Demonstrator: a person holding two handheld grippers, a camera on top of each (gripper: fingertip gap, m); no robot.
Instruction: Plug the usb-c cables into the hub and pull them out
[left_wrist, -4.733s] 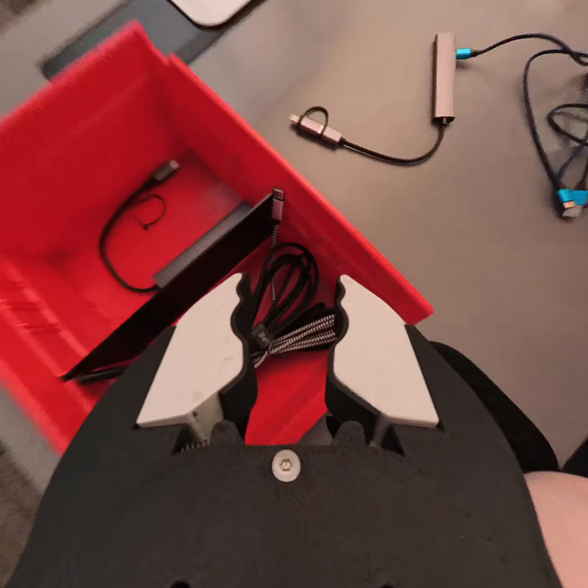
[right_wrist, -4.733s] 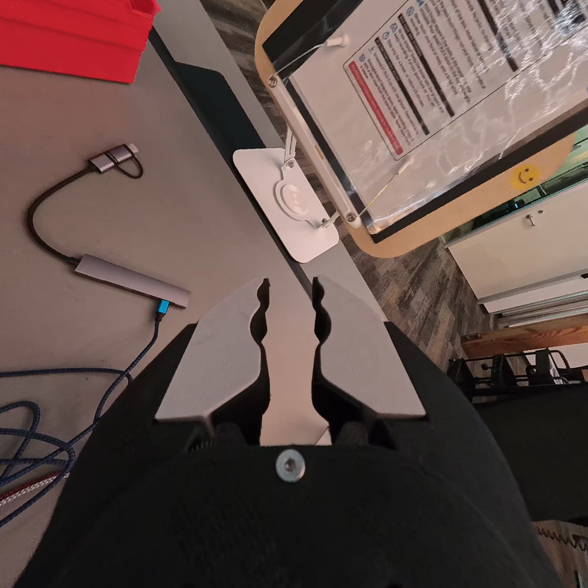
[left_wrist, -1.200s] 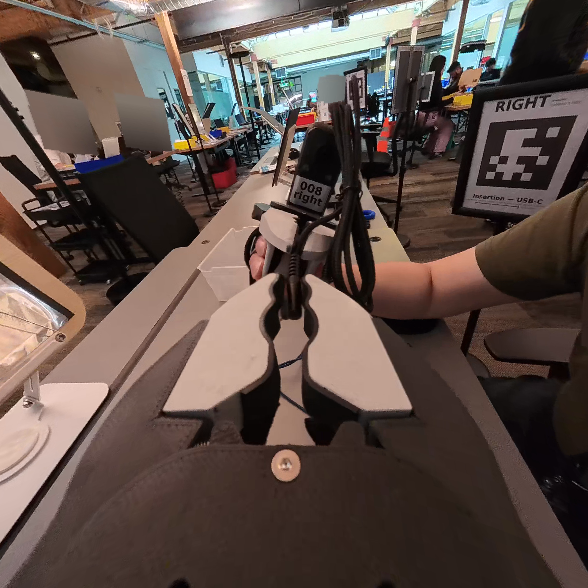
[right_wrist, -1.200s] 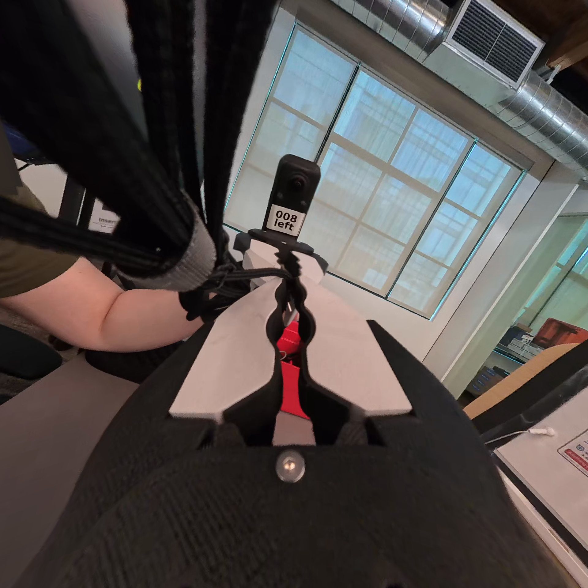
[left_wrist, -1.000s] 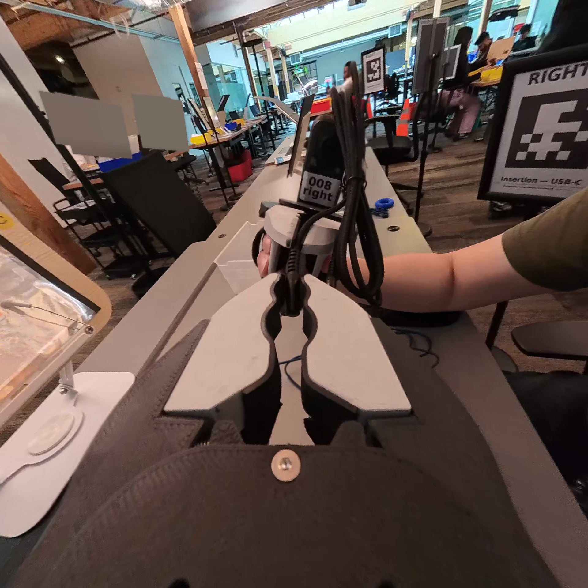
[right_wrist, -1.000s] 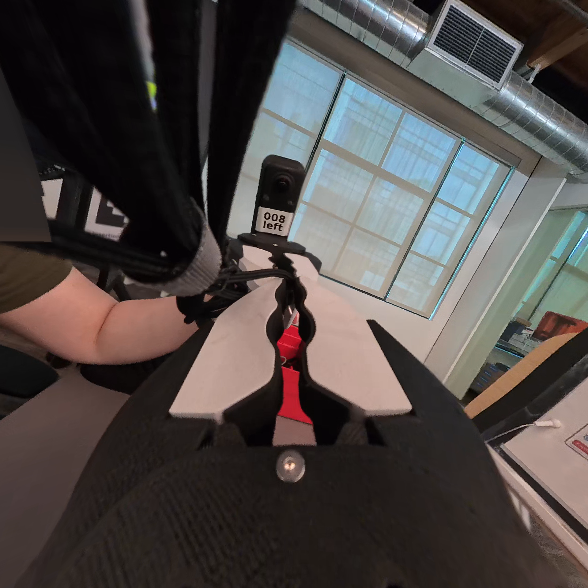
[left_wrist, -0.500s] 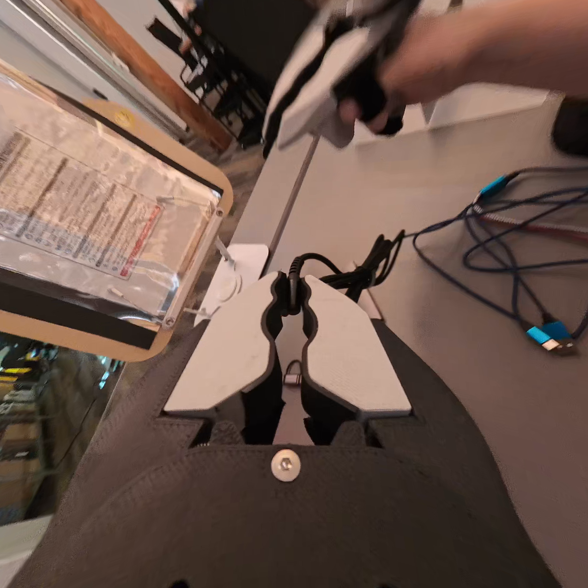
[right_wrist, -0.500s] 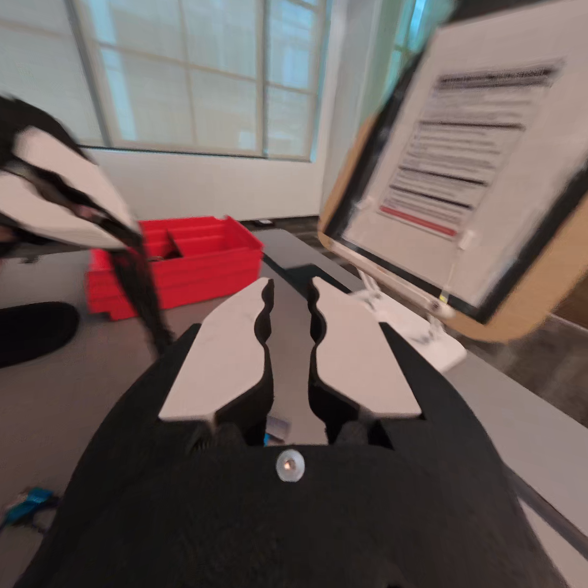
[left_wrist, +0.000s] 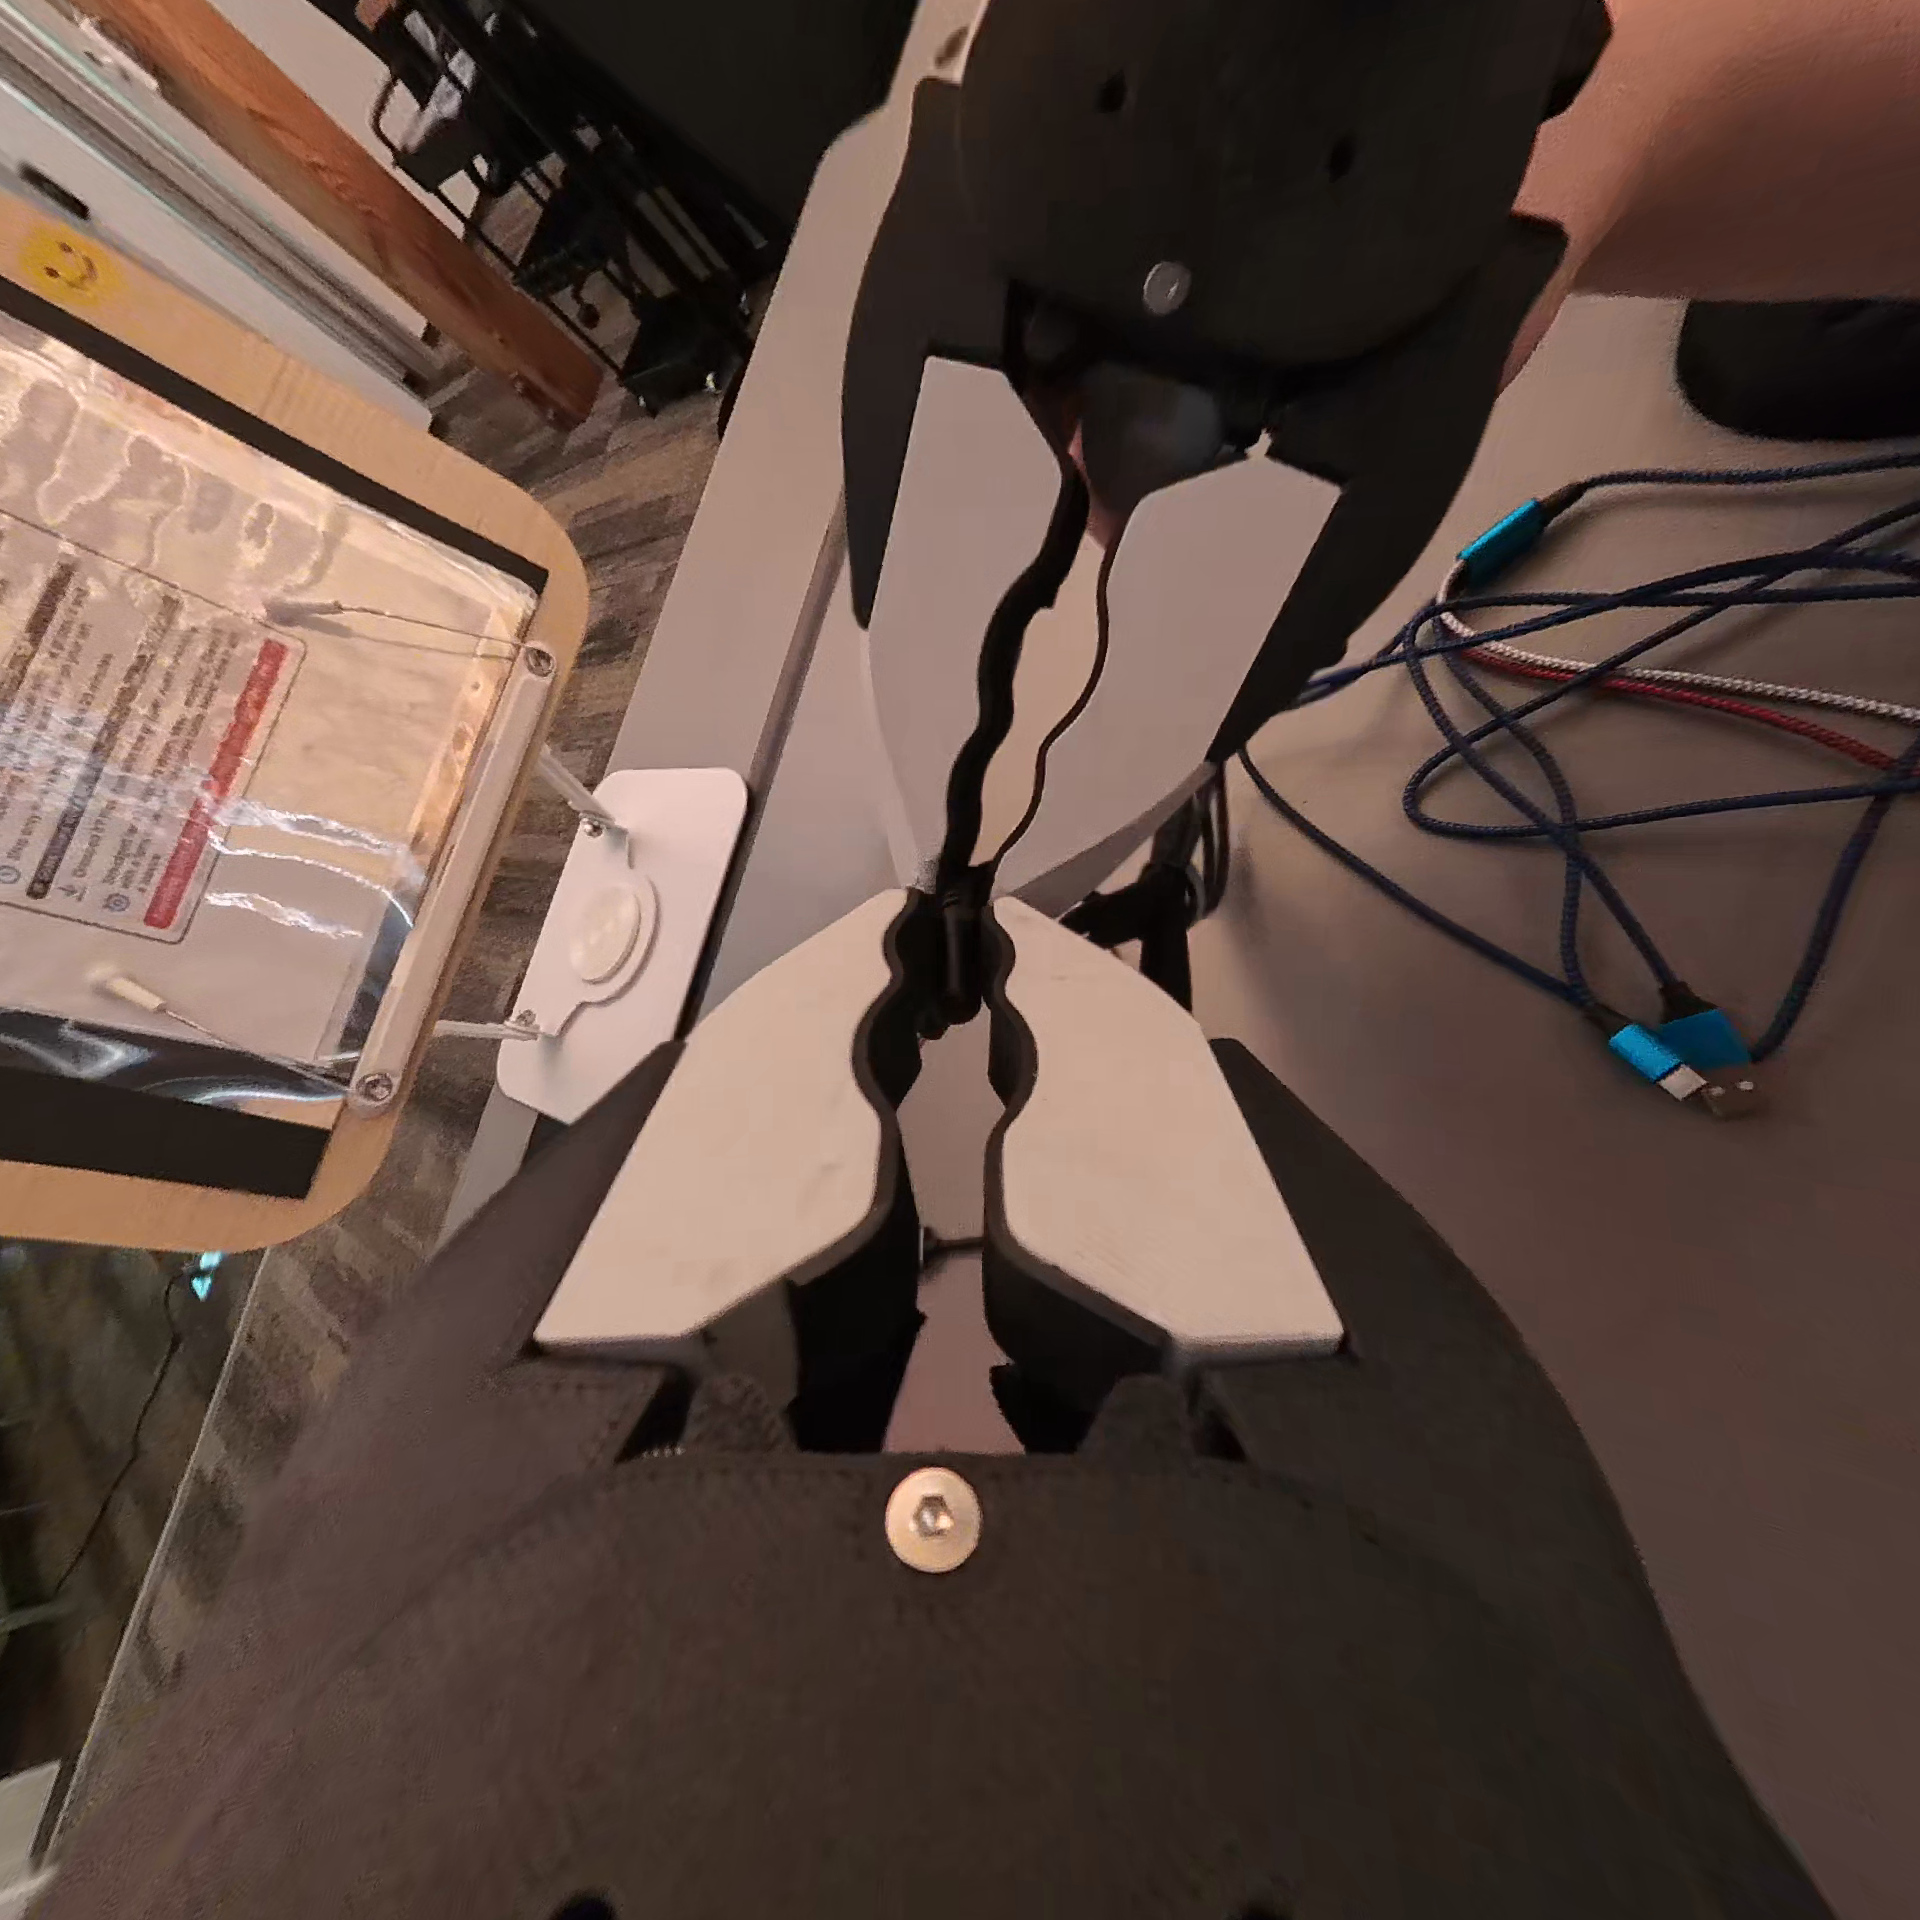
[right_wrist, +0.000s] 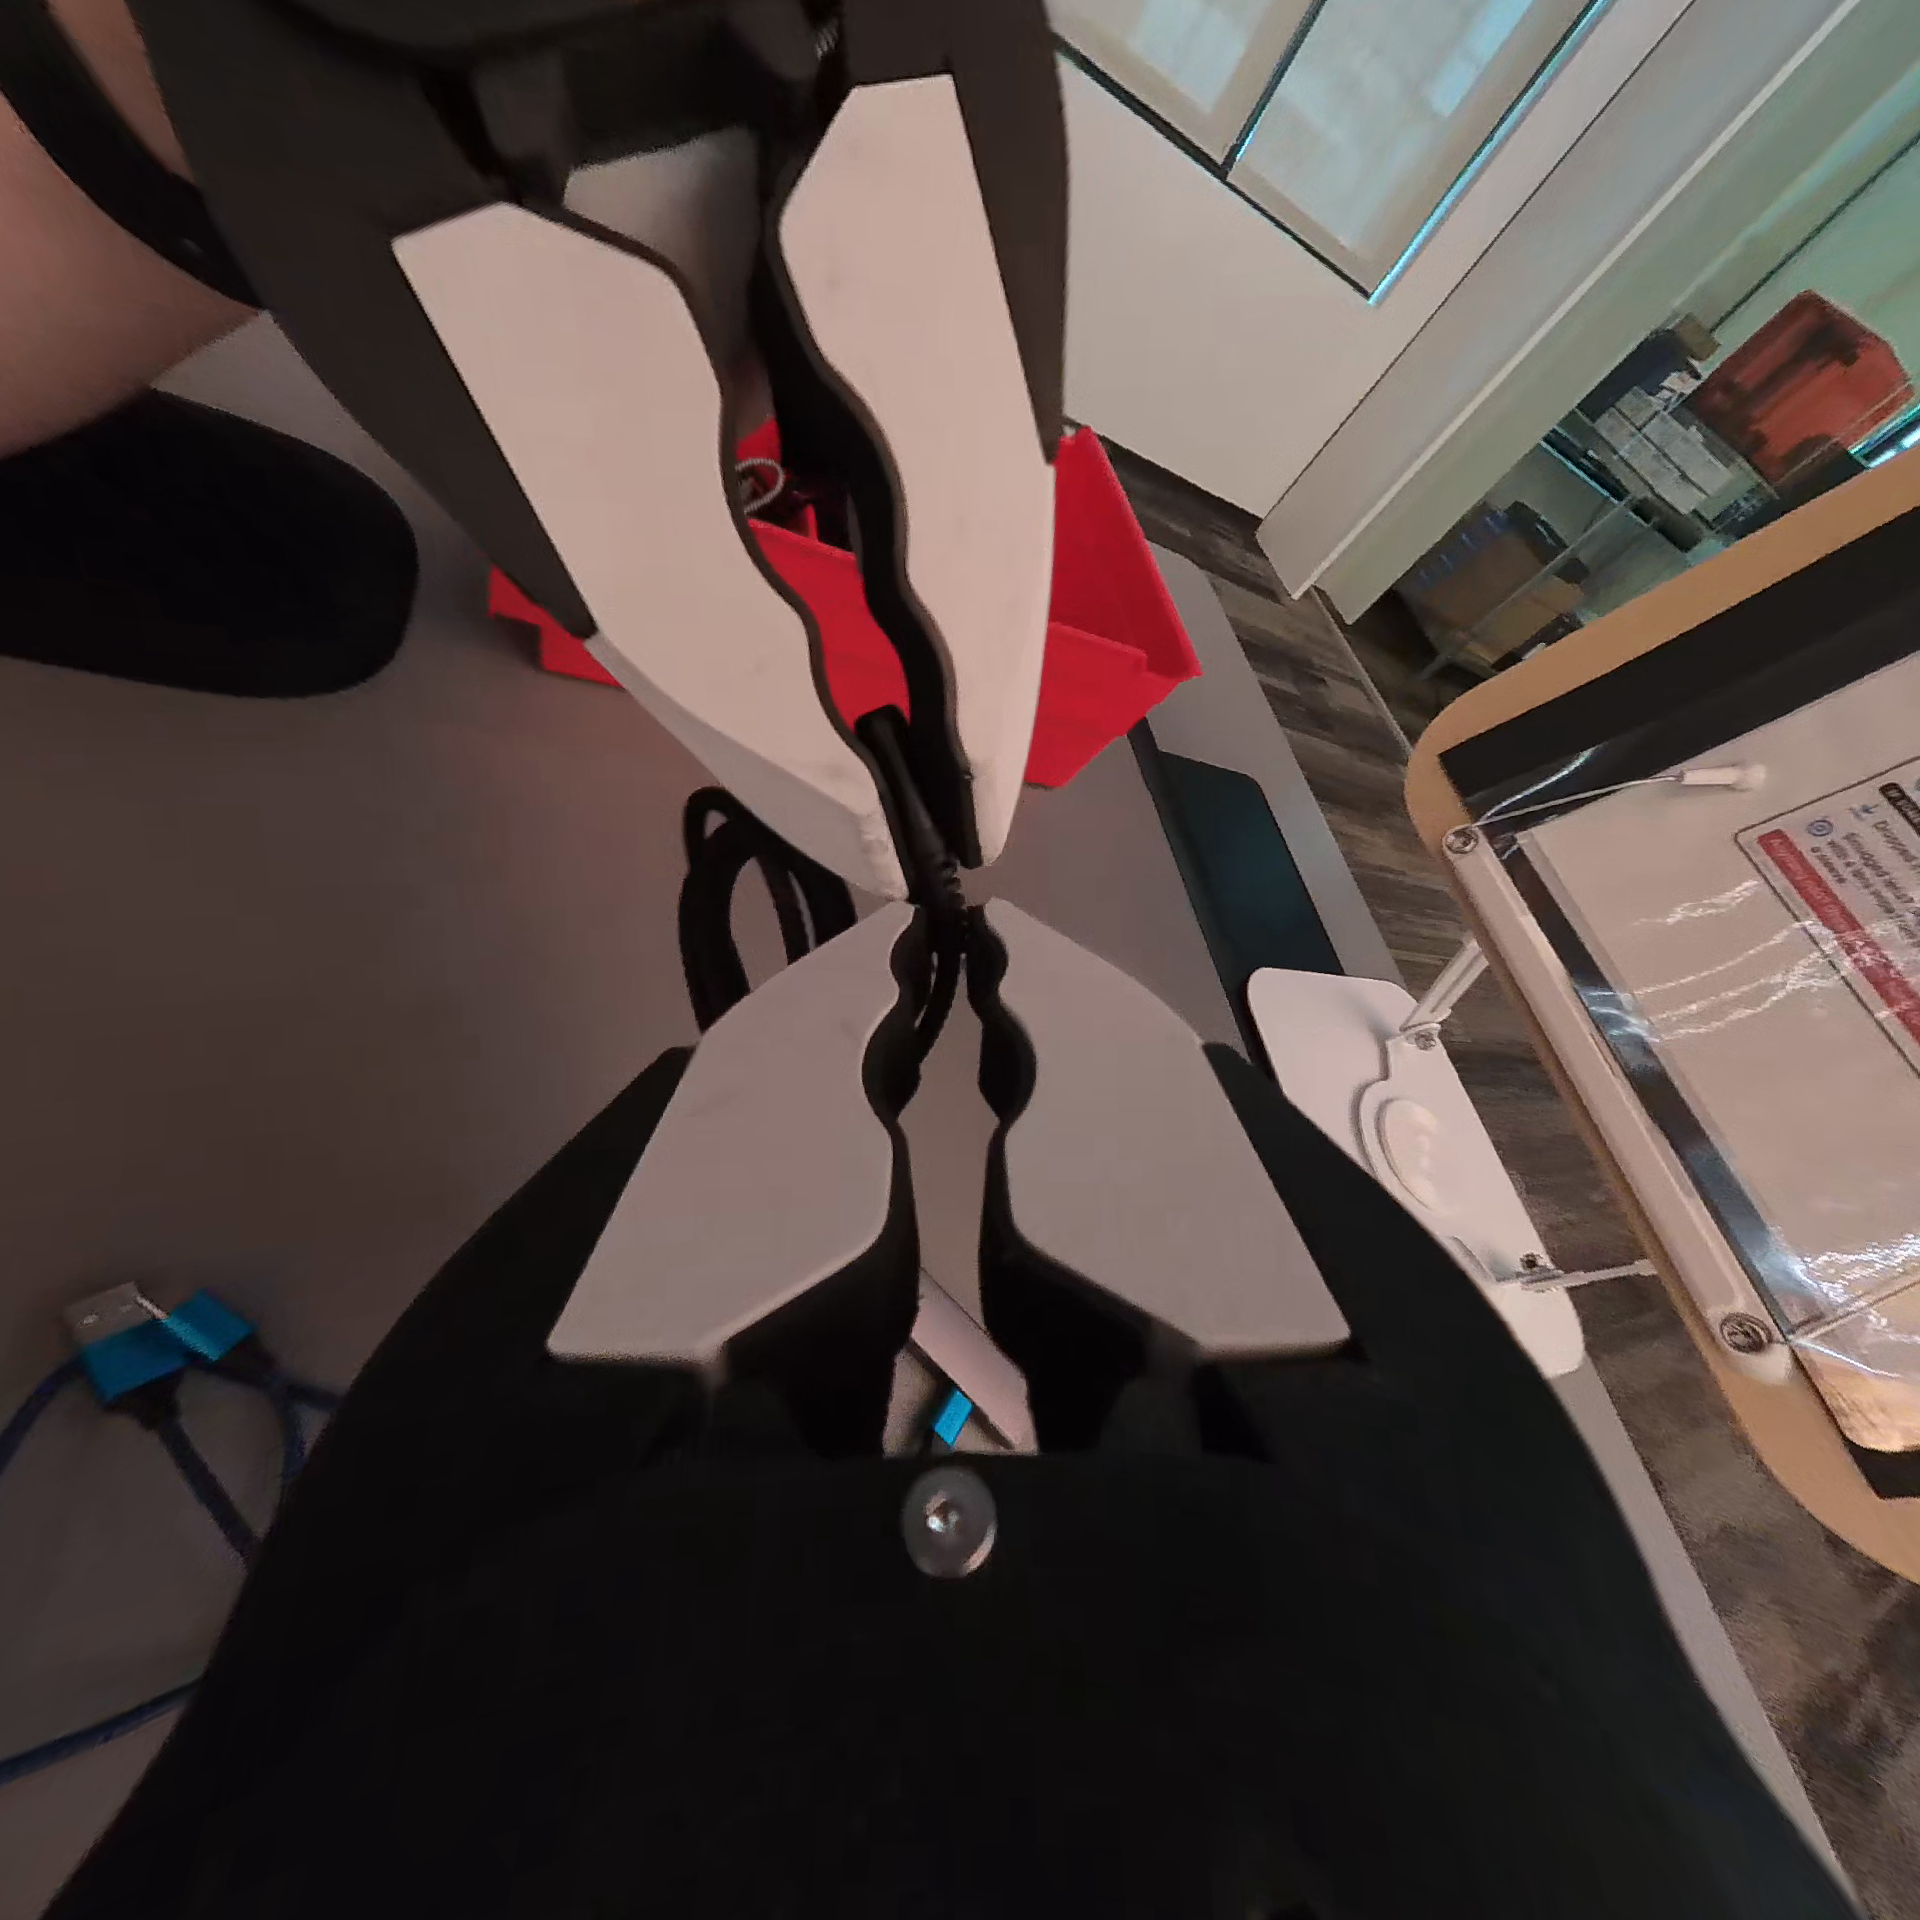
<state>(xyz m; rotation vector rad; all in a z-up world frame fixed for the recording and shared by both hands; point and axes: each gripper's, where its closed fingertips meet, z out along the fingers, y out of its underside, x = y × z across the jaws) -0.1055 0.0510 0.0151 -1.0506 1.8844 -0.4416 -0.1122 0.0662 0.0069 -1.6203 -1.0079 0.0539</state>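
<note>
The two tongs meet tip to tip above the grey table (left_wrist: 1558, 1299), and both are pinched onto the same black cable (right_wrist: 920, 821). The left tongs (left_wrist: 951, 961) are narrowed around its moulded end, and the right tongs (right_wrist: 940, 971) are closed on the cord just beside that, where it seems to double back through their notches. Slack from the cable hangs in a loose coil (right_wrist: 727, 914) below them. From where I stand I cannot make out the hub at all; it may be hidden under the two tools. The other cables, a tangle of blue braided leads (left_wrist: 1621, 831) with bright blue plug shells (left_wrist: 1678, 1044) and a red and white one (left_wrist: 1704, 696), lie on the table off to the side, well apart from the grip. The risk I see is plain: with two grips so close together, any pull in opposite directions bends the cord sharply at its strain relief and could kink it or drag the plug askew between the pads. If either grip loosens first, the coil's weight may tug the end out of line. The hanging slack could also snag the blue tangle or the red bin (right_wrist: 1101, 665) behind.
</note>
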